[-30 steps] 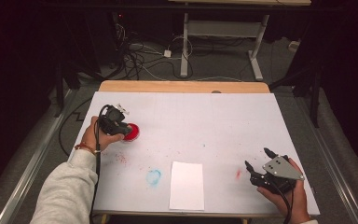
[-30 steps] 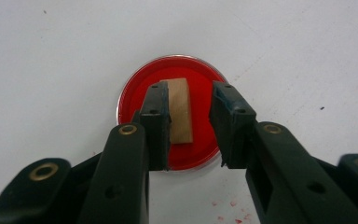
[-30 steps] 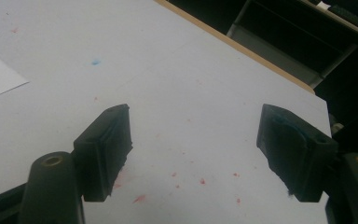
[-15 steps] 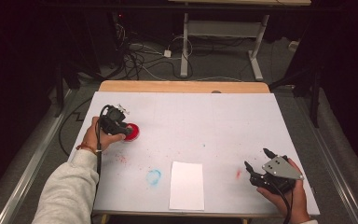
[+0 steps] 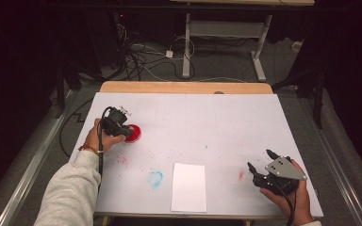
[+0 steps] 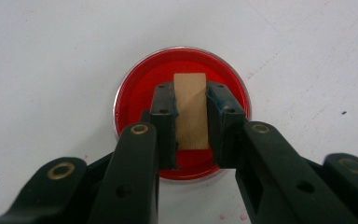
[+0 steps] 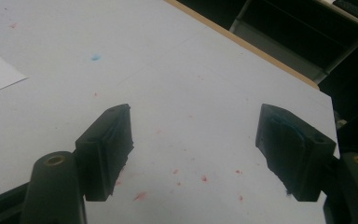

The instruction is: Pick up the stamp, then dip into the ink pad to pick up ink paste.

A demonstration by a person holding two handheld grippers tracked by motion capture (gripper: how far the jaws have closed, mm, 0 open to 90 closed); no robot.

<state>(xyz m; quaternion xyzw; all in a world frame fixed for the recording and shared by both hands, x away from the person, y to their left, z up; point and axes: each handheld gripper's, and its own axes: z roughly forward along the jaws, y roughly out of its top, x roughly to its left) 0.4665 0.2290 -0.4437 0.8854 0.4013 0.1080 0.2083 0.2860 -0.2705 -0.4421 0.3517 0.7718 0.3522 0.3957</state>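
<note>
The white surface point(image 5: 226, 127) is seen as a broad, flat, matt board with a bare wooden strip along its far edge; it is speckled with small red flecks, and a faint blue ring-shaped smear is visible near its near edge, left of centre.

The left forearm, in a light grey sleeve, is stretched forward along the left edge of the surface, and the left hand point(image 5: 96, 139) is wrapped around the left tool point(image 5: 122, 123), which is pointed toward the middle of the surface. The right hand point(image 5: 290, 197) is rested at the near right corner, and the right tool point(image 5: 261, 162), topped by a grey three-cornered plate, is aimed toward the left and far side.

A white rectangular sheet of paper point(image 5: 189, 187) is laid flat at the near edge, near the middle.

A round, shallow red dish point(image 6: 140, 88) with a thin clear or silvery rim is placed near the left edge, about midway along it.

A small, flat, pale wooden block point(image 6: 191, 109) is clenched between the pads of the left tool, directly over the red dish; the jaws have just been closing on it. The right tool is held spread wide, with nothing between its jaws.

No writing or label can be read.
</note>
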